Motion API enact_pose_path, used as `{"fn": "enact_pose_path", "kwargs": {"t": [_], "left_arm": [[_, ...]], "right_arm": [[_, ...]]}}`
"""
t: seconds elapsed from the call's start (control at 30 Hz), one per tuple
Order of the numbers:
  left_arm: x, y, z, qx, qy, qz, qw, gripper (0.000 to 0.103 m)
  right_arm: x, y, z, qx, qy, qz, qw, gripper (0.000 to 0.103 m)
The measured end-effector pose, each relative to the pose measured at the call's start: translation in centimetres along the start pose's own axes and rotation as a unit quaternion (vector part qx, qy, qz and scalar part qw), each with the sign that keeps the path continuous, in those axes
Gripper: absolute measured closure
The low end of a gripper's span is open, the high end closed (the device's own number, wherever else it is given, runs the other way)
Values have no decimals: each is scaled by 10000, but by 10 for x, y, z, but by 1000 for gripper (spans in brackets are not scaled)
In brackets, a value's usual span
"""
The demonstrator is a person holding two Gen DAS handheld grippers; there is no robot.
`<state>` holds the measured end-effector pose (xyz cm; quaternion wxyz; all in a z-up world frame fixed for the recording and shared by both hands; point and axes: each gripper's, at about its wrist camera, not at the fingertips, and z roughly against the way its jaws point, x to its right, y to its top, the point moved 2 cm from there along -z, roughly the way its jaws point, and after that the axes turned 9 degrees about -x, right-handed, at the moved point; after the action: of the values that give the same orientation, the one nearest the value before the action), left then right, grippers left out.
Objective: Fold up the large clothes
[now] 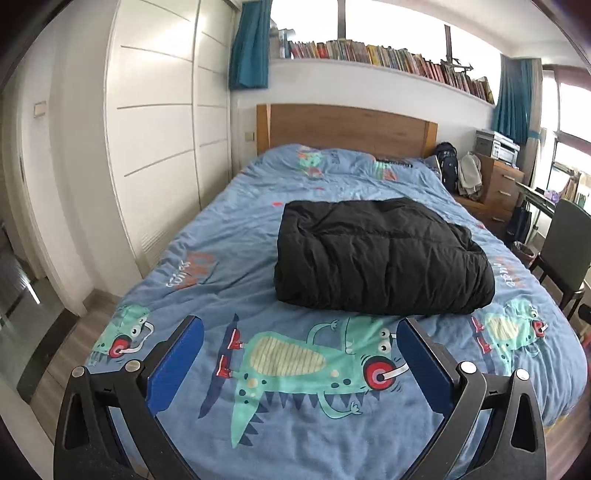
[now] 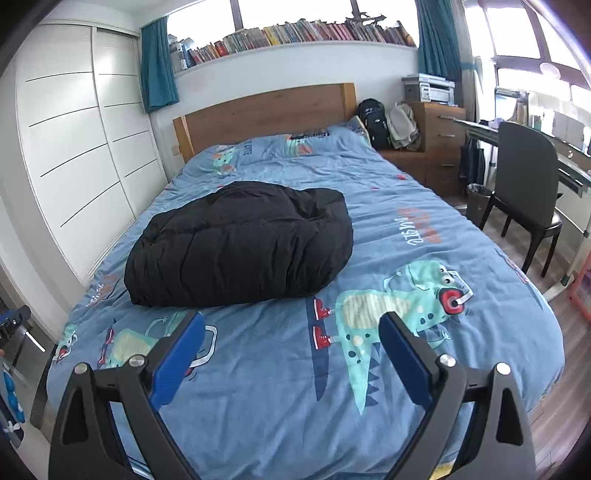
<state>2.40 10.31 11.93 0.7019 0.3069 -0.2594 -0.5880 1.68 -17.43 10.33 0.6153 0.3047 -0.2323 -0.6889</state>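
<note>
— Lying folded in a thick bundle, the black padded coat (image 1: 380, 258) sits on the blue cartoon duvet (image 1: 295, 435), about mid-bed, well short of the wooden headboard (image 1: 347, 127). Do you see it the same way?

— Yes. From the right wrist camera the bundle is left of centre, creased and puffy, nothing on top of it.

— And the tools?

— The left gripper (image 1: 299, 328) has its blue pads spread wide, nothing between them but the dinosaur print. It hangs above the near end of the bed, apart from the coat.

— The right gripper (image 2: 291, 323) is also released, jaws wide and empty, just short of the coat's near edge.

— Around the bed?

— White wardrobe doors (image 1: 159, 129) on the left, a row of books (image 2: 295, 35) on the sill between teal curtains (image 2: 159, 62), a backpack (image 2: 375, 122) beside the headboard, wooden drawers (image 2: 439, 147), and a dark chair (image 2: 524, 184) by a desk.
</note>
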Motion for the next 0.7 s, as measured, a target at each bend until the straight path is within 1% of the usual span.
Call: {"fn": "enact_pose_path", "kwargs": {"t": [0.1, 0.13, 0.23, 0.27, 0.37, 0.57, 0.7], "left_arm": [[5, -6, 4, 9, -29, 24, 10000, 1], [7, -7, 4, 15, 12, 13, 10000, 1], [12, -11, 6, 109, 394, -70, 9991, 1], [13, -12, 6, 120, 429, -74, 9990, 1], [12, -14, 5, 128, 360, 13, 9993, 1], [15, -17, 2, 167, 568, 10, 9982, 1], [18, -21, -4, 121, 559, -35, 9984, 1]], "right_arm": [[-1, -10, 5, 62, -132, -9, 9999, 7], [-2, -13, 6, 91, -200, 19, 9998, 7], [-2, -18, 8, 156, -294, 83, 9994, 7], [-3, -20, 7, 148, -316, 106, 9993, 7], [-4, -26, 7, 154, -397, 160, 9990, 7], [1, -37, 1, 118, -484, 138, 9987, 7], [3, -41, -5, 55, -529, 126, 9985, 7]]}}
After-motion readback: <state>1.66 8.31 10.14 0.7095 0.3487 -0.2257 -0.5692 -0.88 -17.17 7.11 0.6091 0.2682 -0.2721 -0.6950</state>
